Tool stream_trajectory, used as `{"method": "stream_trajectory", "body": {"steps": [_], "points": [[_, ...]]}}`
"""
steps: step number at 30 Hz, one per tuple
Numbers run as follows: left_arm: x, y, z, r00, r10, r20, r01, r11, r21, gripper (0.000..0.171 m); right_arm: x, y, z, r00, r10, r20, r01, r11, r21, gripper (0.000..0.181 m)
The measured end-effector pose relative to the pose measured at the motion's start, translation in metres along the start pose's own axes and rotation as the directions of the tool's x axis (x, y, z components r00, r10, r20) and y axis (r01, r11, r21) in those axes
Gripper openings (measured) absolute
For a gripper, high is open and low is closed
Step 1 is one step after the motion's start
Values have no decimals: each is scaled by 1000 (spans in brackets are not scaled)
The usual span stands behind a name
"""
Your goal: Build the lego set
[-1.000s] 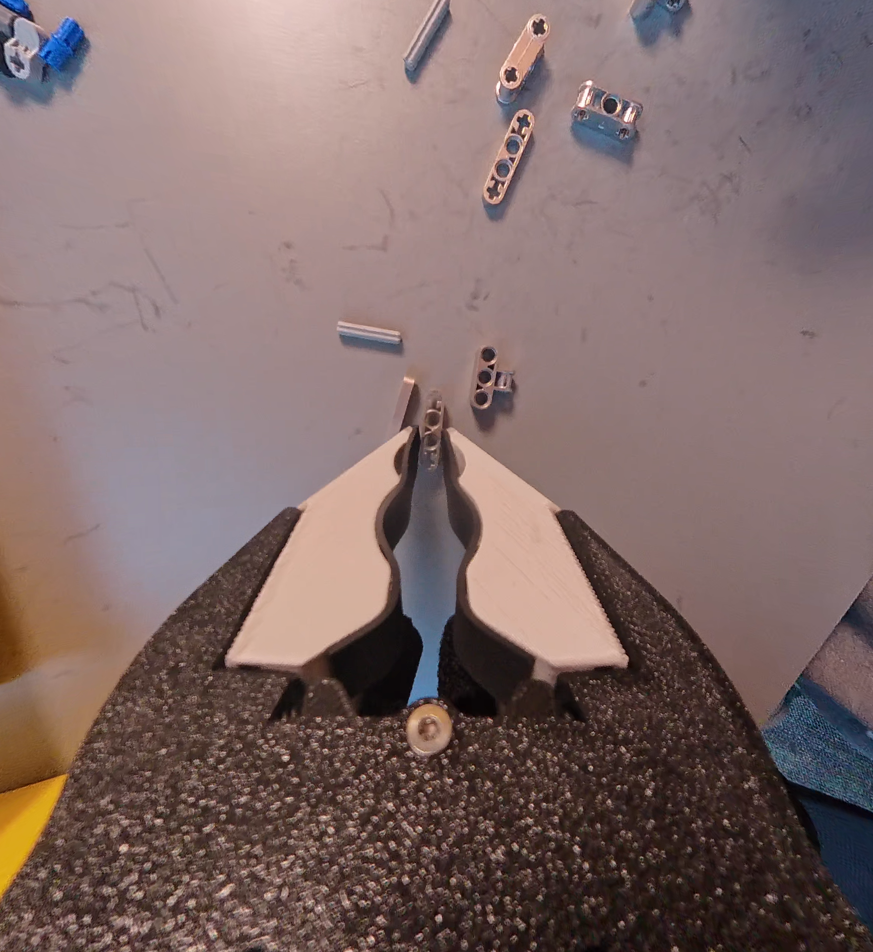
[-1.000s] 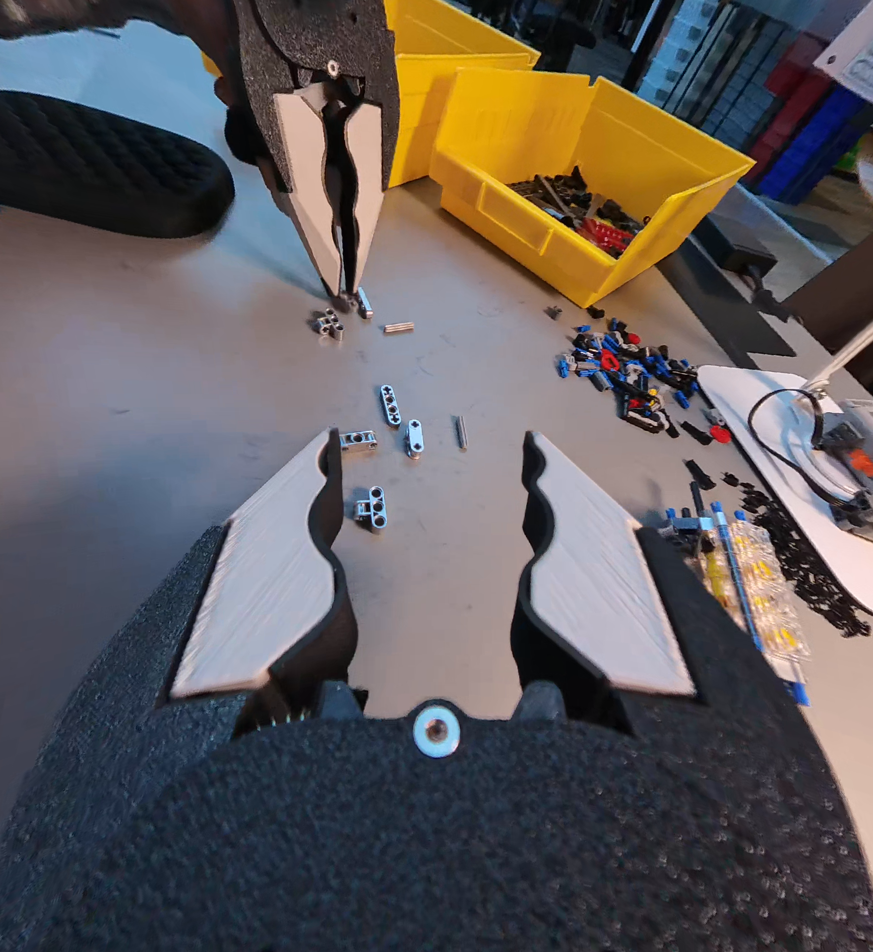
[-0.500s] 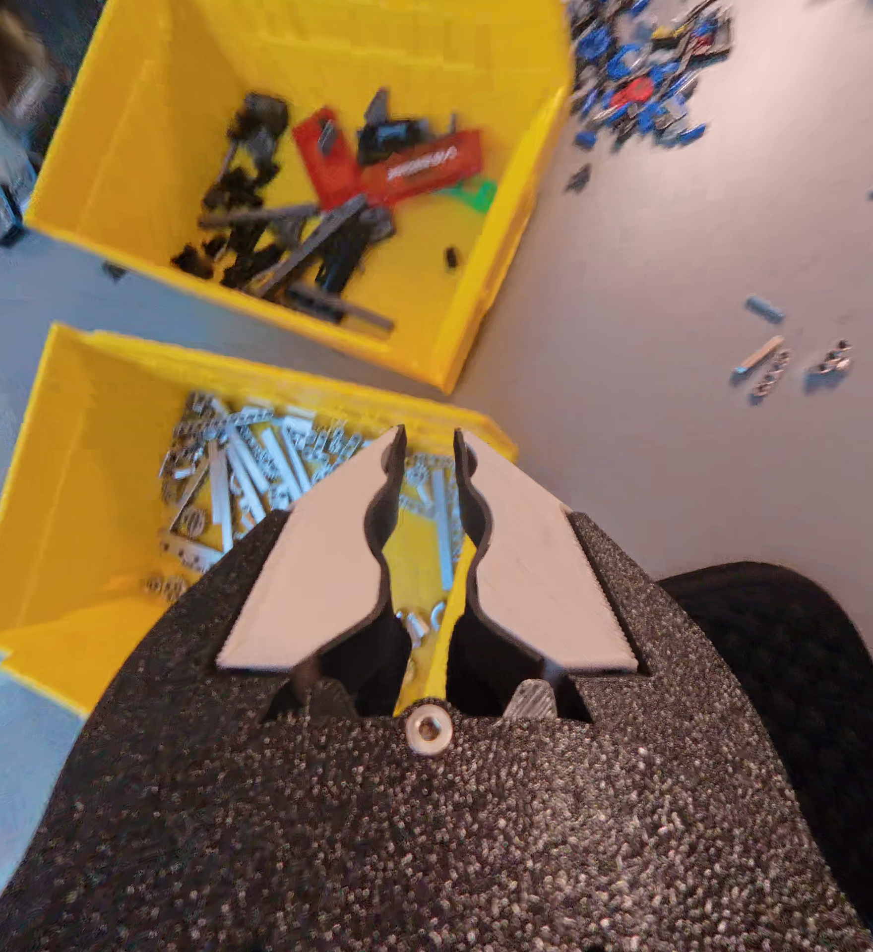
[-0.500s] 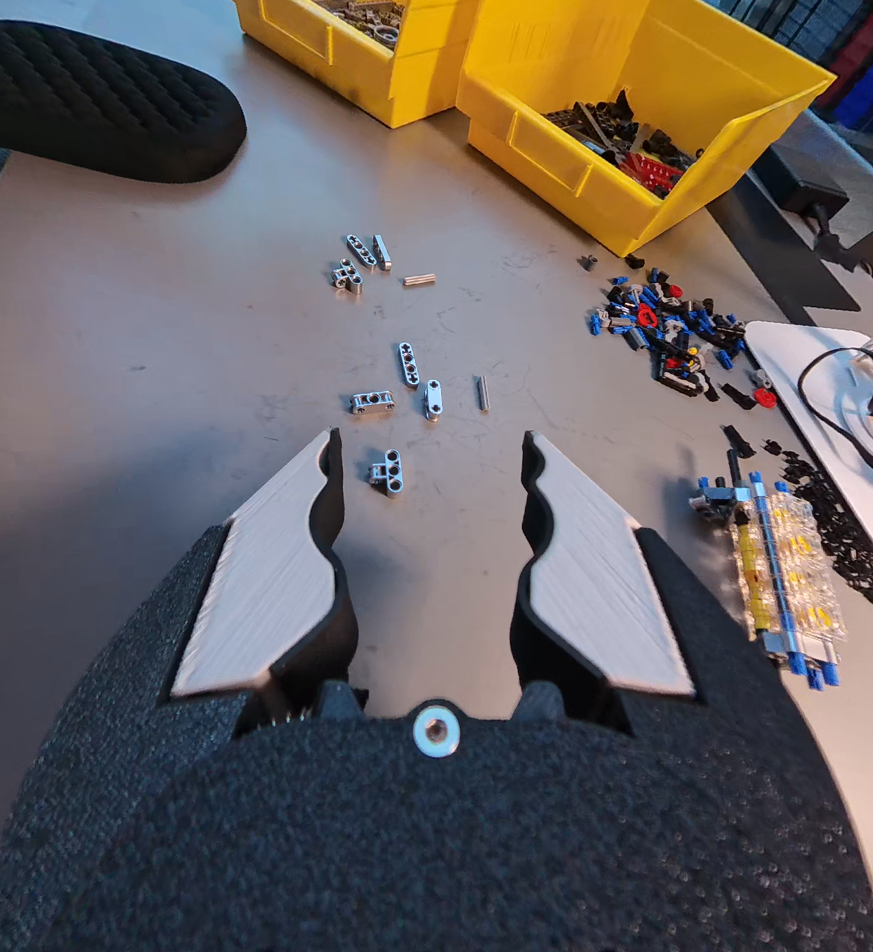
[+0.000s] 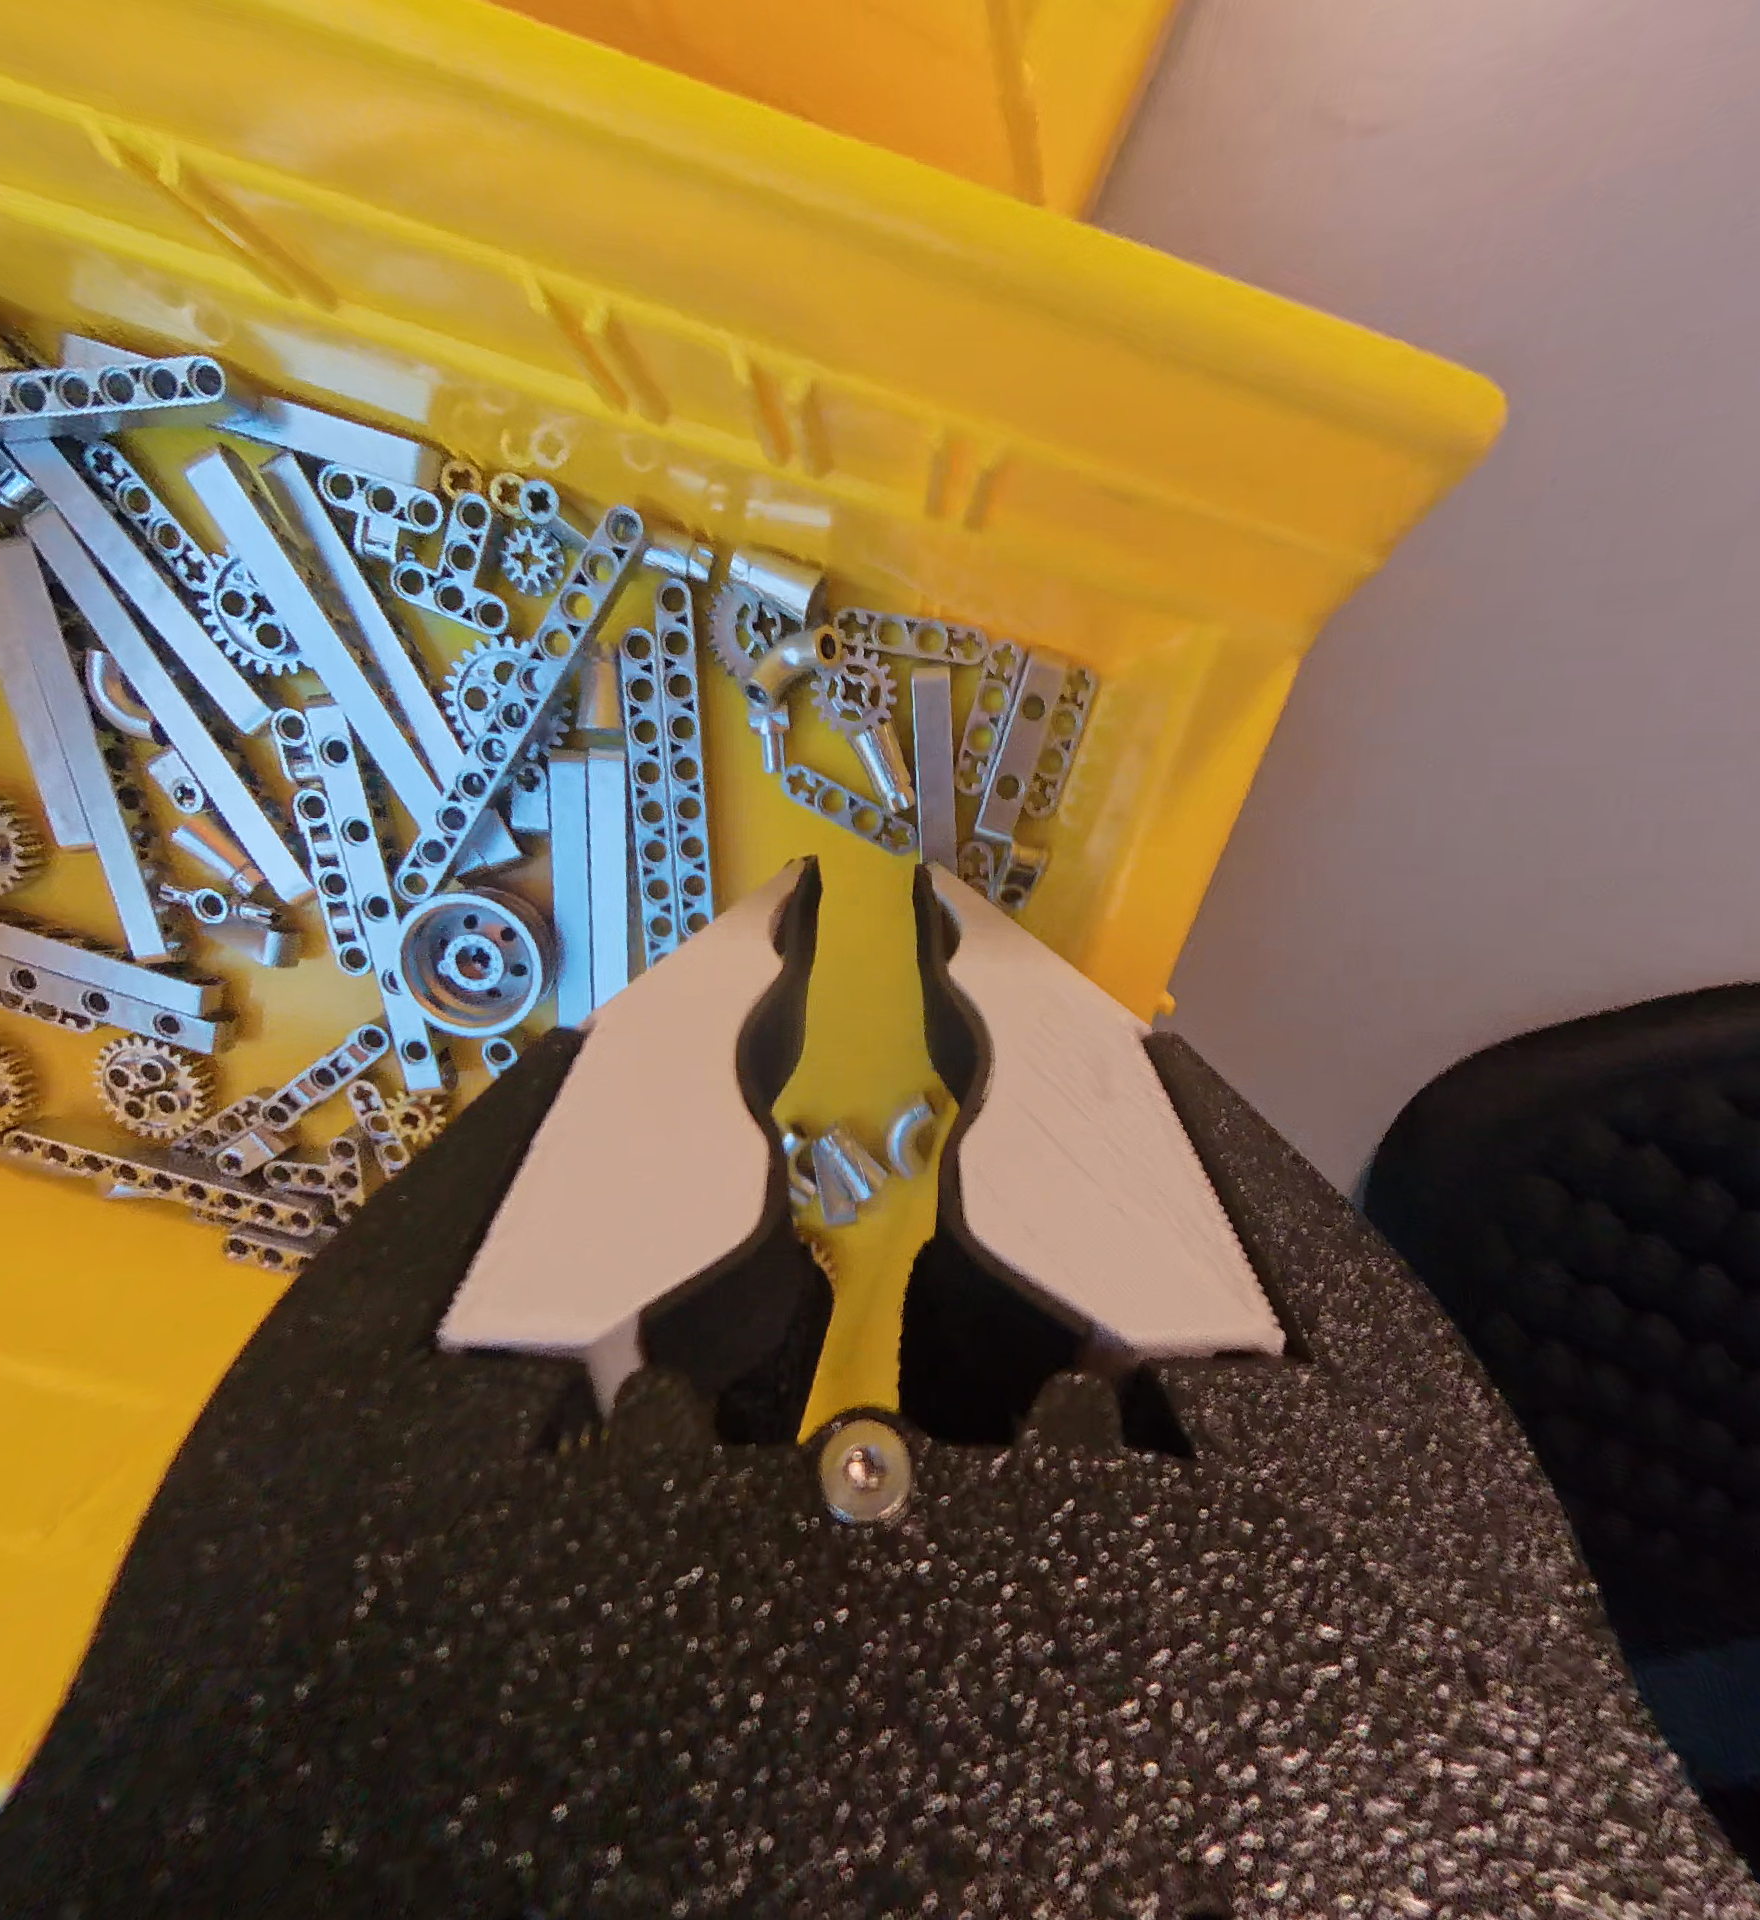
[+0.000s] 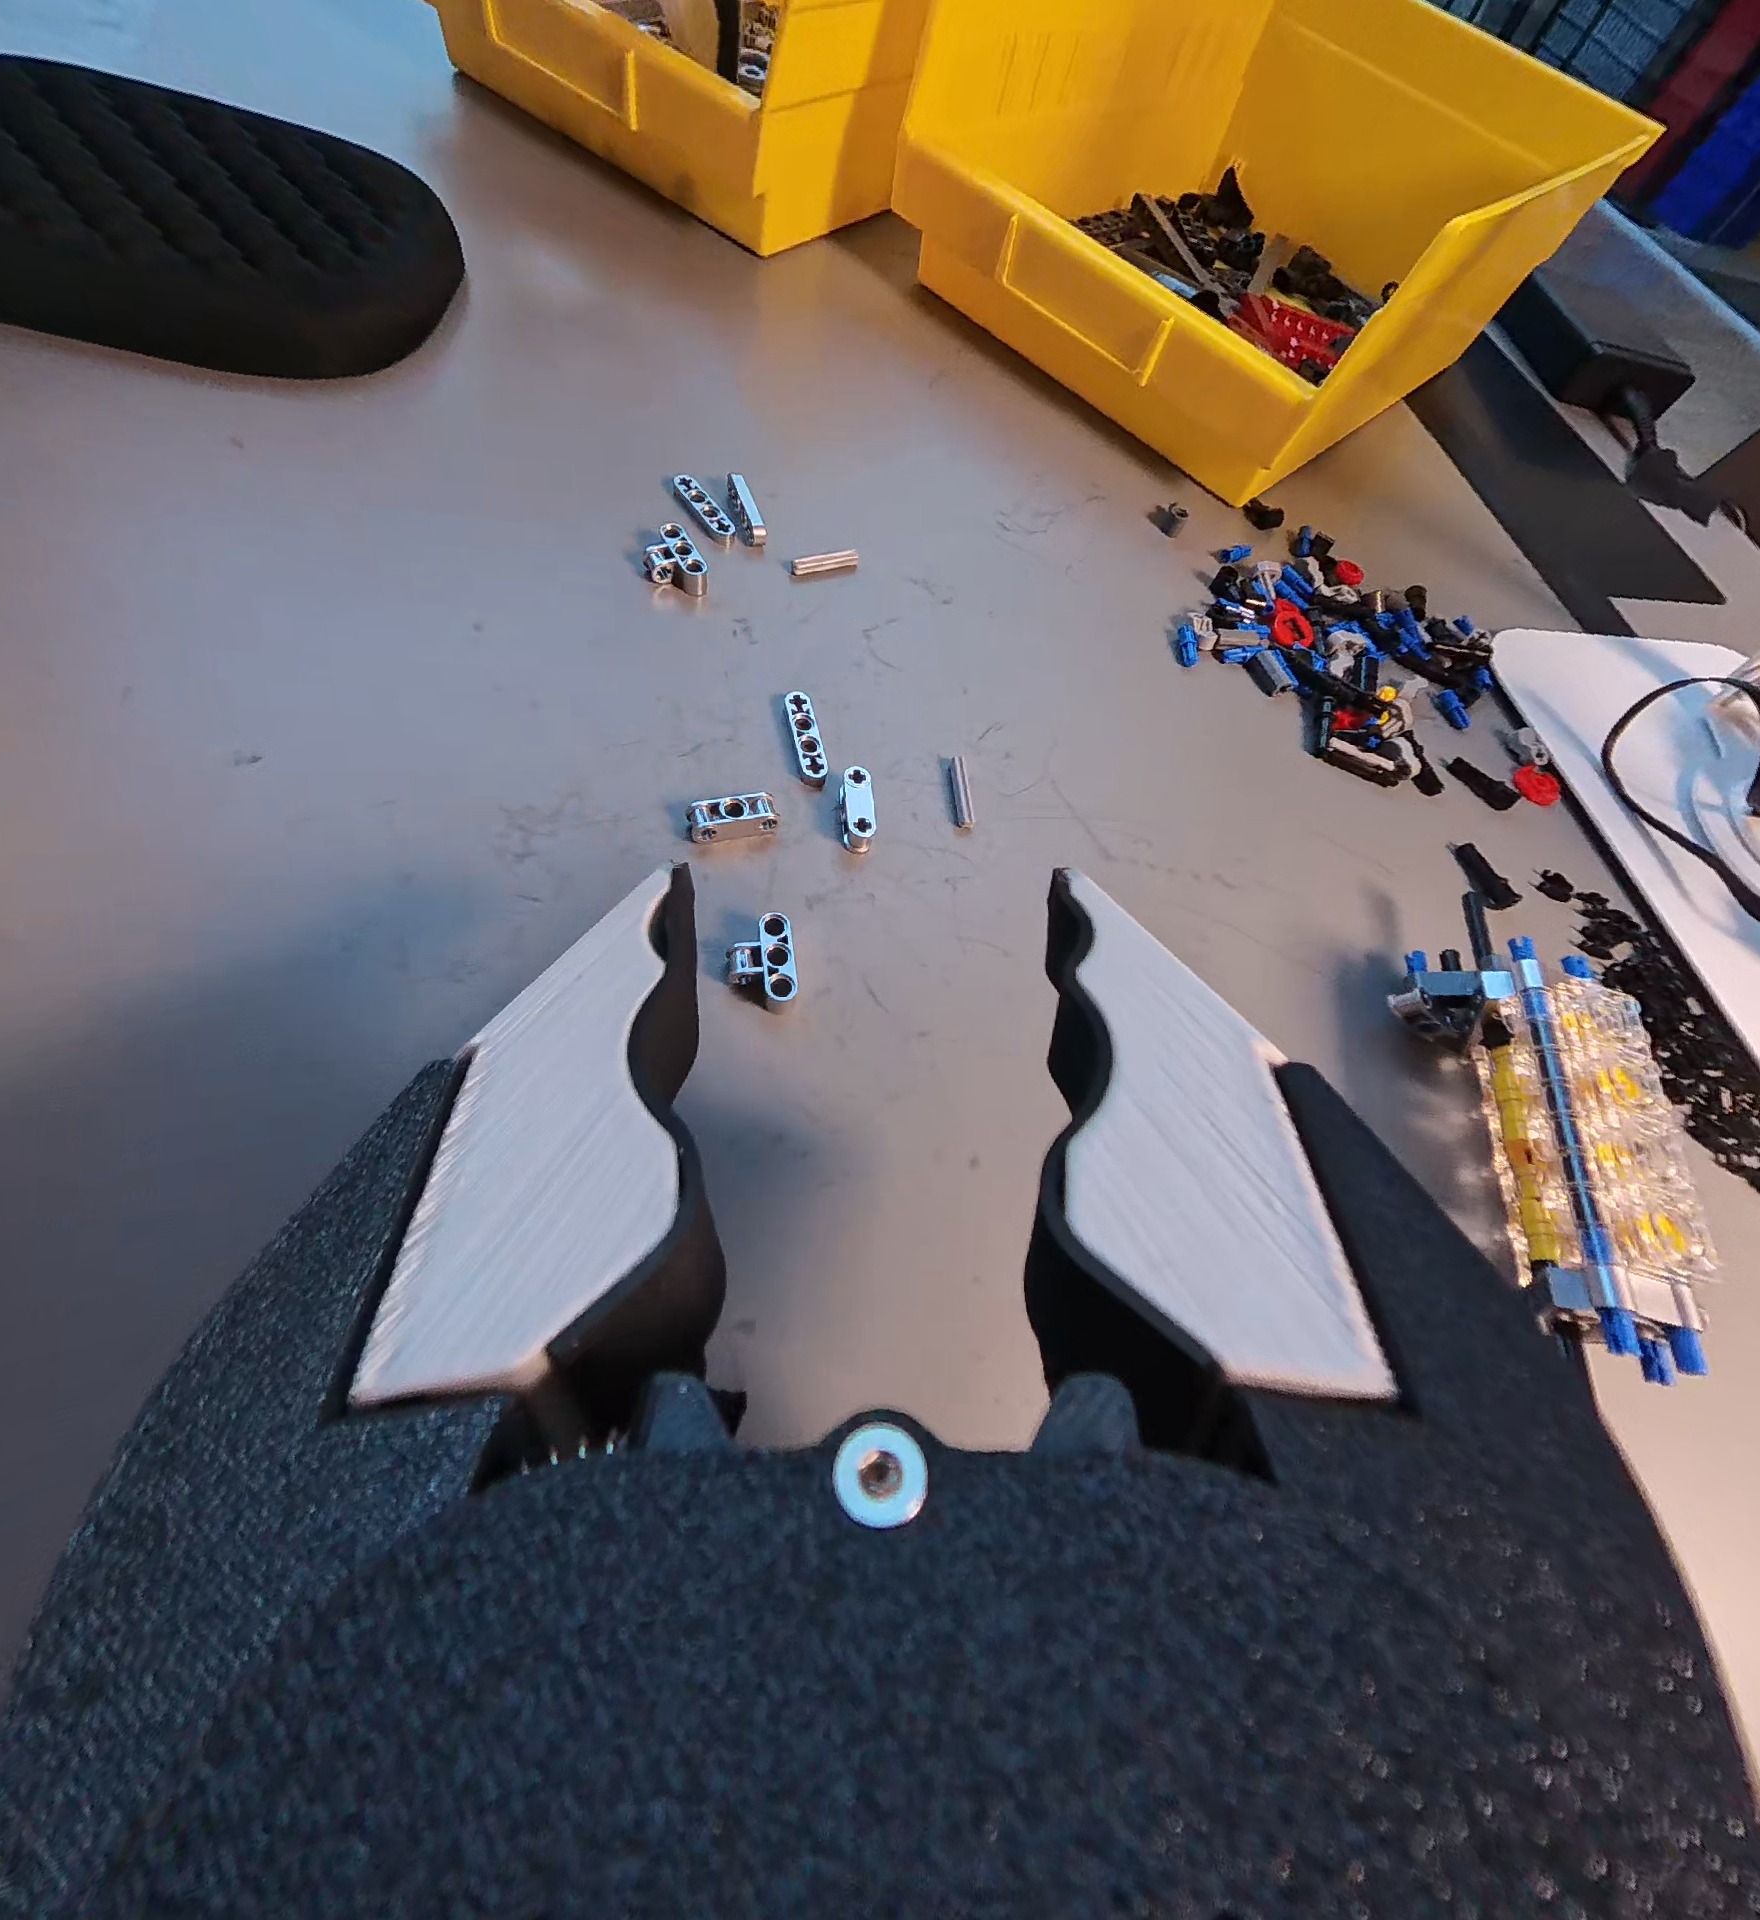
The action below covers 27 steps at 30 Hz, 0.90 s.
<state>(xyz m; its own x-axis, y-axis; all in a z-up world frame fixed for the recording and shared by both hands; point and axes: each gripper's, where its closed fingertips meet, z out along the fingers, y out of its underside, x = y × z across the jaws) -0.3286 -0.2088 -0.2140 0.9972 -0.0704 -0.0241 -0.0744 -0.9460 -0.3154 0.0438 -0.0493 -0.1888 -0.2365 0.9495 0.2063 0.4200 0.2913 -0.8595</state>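
My left gripper (image 5: 863,878) hangs over a yellow bin (image 5: 959,343) of grey beams, gears and a wheel (image 5: 440,727). Its jaws stand a narrow gap apart with nothing between them. My right gripper (image 6: 865,894) is wide open and empty, low over the grey table (image 6: 336,675). Nearest to it is a grey three-hole connector (image 6: 767,958) just ahead of its left finger. Beyond lie a holed beam (image 6: 805,736), a short beam (image 6: 857,805), another connector (image 6: 732,817) and an axle (image 6: 960,790). A farther group of grey pieces (image 6: 704,509) lies towards the bins.
Two yellow bins stand at the back of the table, one with grey parts (image 6: 751,135) and one with black and red parts (image 6: 1084,291). A black padded armrest (image 6: 159,229) is at the left. At the right are a pile of small coloured parts (image 6: 1333,655), a clear assembly with blue pins (image 6: 1582,1164) and a white base with a cable (image 6: 1686,790). Across from one pair of fingers to the other is roughly 40 cm. My right gripper is the nearer one to the connector (image 6: 732,817): about 7 cm, against 35 cm. The wheel (image 5: 440,727) sits 8 cm or so from the ends of my left fingers.
My left gripper let go of a small grey beam on the table, swung away to the bins and now sits low over the grey-parts bin. My right gripper stayed open and drifted slightly.
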Motion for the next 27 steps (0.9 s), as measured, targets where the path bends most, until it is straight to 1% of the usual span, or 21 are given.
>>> {"method": "stream_trajectory", "body": {"steps": [4,8,13,17,20,22,25,27], "points": [[-9,-6,14,997,-71,-3,71,997,14,20,1,1,1,1000,2,-4,-2,1000,-7,66],[-11,-9,23,992,-125,-28,125,992,15,18,1,1,2,1000,6,-6,-6,1000,-10,65],[-16,-1,25,996,-88,16,89,995,-37,17,2,1,1,1000,13,-7,-13,1000,-4,65],[-17,3,24,995,-96,26,98,993,-59,17,1,1,2,1000,5,-6,-5,1000,-10,64],[-15,3,24,995,-90,30,92,994,-56,13,1,3,2,1000,-1,-7,1,1000,-20,64],[-14,2,25,997,-74,25,75,996,-46,0,1,3,2,1000,-1,-9,1,1000,-21,64],[-14,1,24,998,-37,40,39,998,-41,0,1,3,2,1000,-4,-12,3,1000,-23,64],[-17,-3,18,997,-30,66,31,999,-14,0,2,4,2,1000,-7,-14,6,1000,-27,64]]}}
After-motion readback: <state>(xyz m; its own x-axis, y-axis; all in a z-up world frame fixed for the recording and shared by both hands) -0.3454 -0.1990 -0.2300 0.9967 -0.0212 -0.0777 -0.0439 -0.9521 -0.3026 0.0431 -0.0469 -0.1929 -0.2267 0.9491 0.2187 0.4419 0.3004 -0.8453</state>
